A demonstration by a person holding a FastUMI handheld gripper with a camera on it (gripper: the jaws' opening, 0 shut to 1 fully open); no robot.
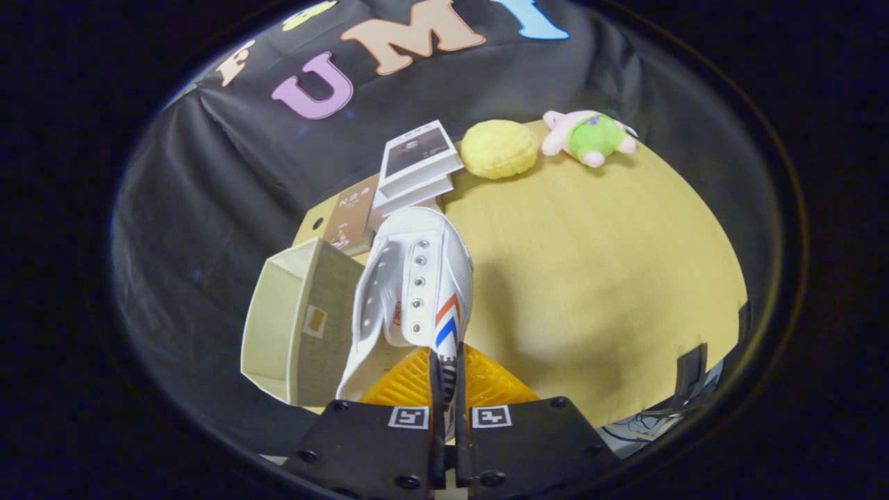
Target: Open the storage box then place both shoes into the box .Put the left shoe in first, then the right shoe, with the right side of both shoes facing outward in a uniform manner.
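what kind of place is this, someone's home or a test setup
Most likely a staged recording booth, not a home: black cloth wall behind a wooden table, with assorted props, namely books, a plush toy and a storage box. The gripper is shut on a white shoe.

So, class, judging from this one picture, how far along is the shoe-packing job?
Under way. The gripper is shut on a white shoe, held beside the storage box on the table. Whether the box is open can't be told. This shoe is not yet boxed; the other remains too.
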